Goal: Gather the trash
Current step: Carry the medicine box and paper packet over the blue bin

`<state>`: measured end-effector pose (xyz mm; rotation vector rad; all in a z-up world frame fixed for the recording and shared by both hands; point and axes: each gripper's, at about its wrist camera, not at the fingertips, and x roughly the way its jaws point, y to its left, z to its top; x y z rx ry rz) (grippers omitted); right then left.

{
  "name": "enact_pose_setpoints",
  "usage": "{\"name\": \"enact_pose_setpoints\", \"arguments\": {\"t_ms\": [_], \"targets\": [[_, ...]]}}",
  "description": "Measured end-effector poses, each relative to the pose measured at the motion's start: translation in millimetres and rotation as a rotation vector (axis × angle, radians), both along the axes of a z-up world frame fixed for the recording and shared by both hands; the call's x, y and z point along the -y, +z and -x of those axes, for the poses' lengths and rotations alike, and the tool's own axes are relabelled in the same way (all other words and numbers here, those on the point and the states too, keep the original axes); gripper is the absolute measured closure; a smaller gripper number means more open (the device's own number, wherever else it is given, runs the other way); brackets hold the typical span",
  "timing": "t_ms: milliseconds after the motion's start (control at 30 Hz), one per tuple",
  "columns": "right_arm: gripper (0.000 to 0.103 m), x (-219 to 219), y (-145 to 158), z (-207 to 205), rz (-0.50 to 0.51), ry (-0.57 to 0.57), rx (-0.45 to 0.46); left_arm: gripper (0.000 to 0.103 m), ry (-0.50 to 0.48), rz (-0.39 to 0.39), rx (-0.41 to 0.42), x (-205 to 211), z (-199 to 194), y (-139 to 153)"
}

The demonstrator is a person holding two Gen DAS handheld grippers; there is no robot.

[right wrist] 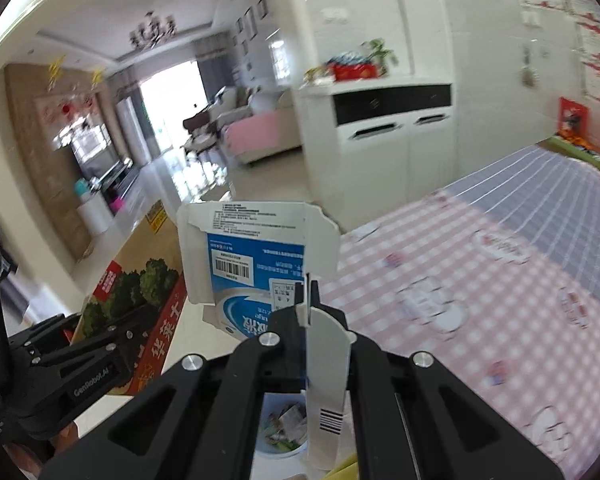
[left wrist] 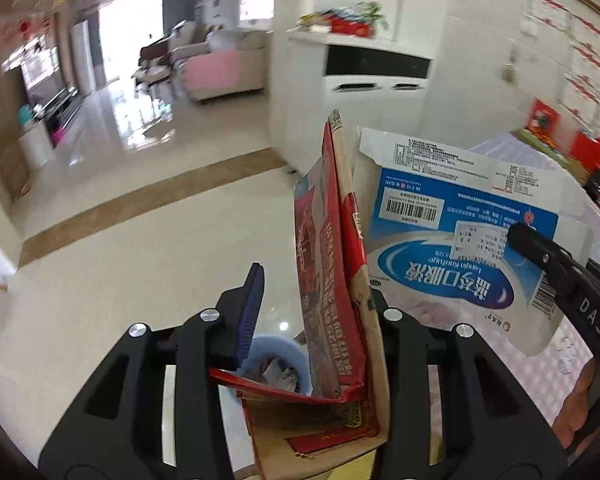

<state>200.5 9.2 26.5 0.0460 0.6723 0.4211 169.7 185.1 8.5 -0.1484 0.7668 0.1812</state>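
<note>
Jaws of the left gripper (left wrist: 316, 292) stand partly apart with a flattened red and brown carton (left wrist: 328, 280) upright between them. Its blue-padded finger (left wrist: 252, 312) is clear of the carton's tall panel. The panel leans against the opposite finger, which it mostly hides, and a lower fold of the carton reaches across to the foot of the blue pad.

Jaws of the right gripper (right wrist: 309, 284) are together, clamped on a flattened blue and white medicine box (right wrist: 252, 264). One white flap of that box runs back between the fingers, and the printed face rises ahead of them. In the left wrist view the right gripper's black tip sits on the box's printed face, with the box just to the right of the carton.

Below both grippers is a pale blue bin (left wrist: 276, 344) with scraps of paper inside. Its mouth shows under the carton in the left view and under the box's flap in the right view.

To the right lies a tabletop (right wrist: 460, 280) under a pink and grey checked cloth. Beyond it stands a white cabinet (right wrist: 380, 152). A glossy tiled floor (left wrist: 140, 260) runs off toward a bright living room, which is blurred.
</note>
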Motion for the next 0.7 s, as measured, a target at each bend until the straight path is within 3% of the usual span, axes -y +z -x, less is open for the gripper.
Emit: {"name": "enact_pose_setpoints", "arguments": {"t_ms": [300,333,400,700], "targets": [[0.101,-56,-43,-9,0.054,0.058,-0.103,0.063,0.089,0.084,-0.125,-50,-1,-56],[0.101,-60,-47,-10,0.059,0.059,-0.116,0.060,0.090,0.089,-0.135,-51,-1,-61],[0.101,-62,-56,-13,0.064,0.062,-0.134,0.034,0.093,0.089,-0.147,-52,-2,-71],[0.101,-73,-76,-20,0.095,0.070,-0.174,0.034,0.100,0.066,-0.155,-54,-8,-83]]}}
